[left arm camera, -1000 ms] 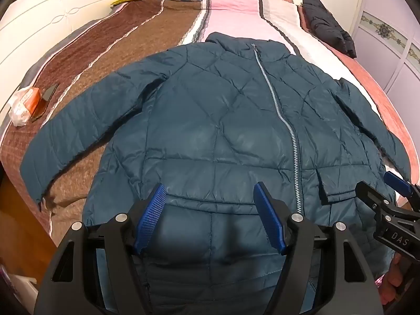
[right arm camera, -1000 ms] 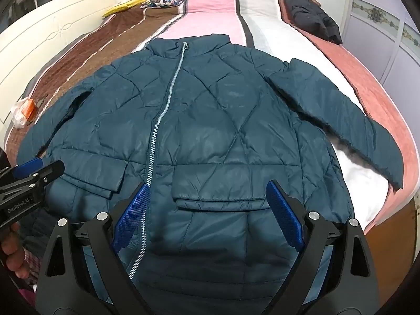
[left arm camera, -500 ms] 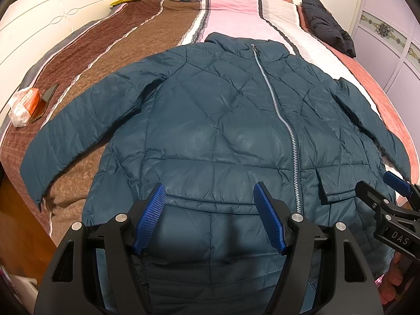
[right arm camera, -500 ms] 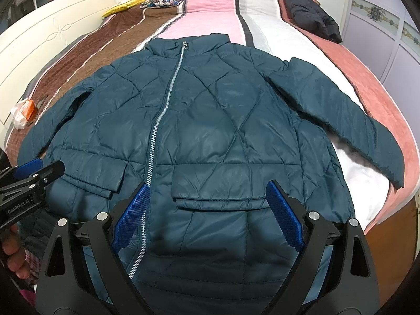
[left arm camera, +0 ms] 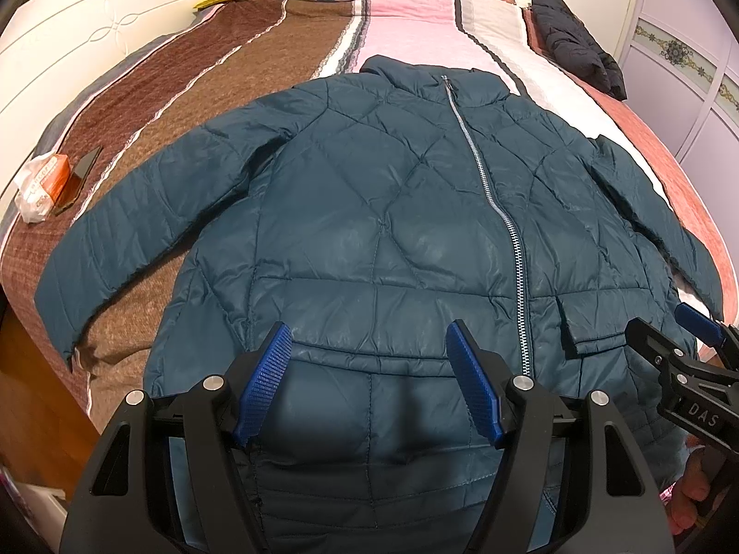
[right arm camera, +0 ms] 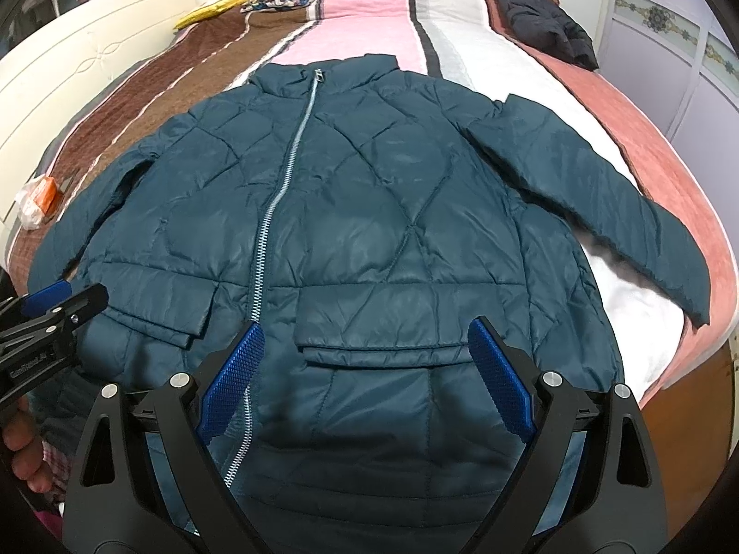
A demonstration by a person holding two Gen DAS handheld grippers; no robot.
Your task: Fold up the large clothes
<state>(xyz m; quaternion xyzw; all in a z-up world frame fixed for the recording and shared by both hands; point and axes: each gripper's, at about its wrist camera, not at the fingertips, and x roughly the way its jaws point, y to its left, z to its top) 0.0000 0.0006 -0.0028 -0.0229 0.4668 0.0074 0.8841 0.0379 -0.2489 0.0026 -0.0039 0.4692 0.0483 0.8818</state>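
- Left gripper (left arm camera: 369, 346): jaws spread wide, empty, above teal quilted jacket (left arm camera: 392, 240).
- Right gripper (right arm camera: 369, 346): likewise wide, holding nothing, over jacket's pocket flap (right arm camera: 383, 323).

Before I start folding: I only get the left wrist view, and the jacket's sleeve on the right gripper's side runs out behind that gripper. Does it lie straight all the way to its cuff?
Observer: Yes. In the right wrist view that sleeve lies straight, angled away from the body of the jacket, and its cuff ends on the salmon bedcover near the bed's edge.
Operator: Is the right gripper open?
Observer: The right gripper has its pads wide apart with nothing pinched between them.
Operator: What is in front of it?
Observer: A whole pocket flap, lying flat just right of the zipper.
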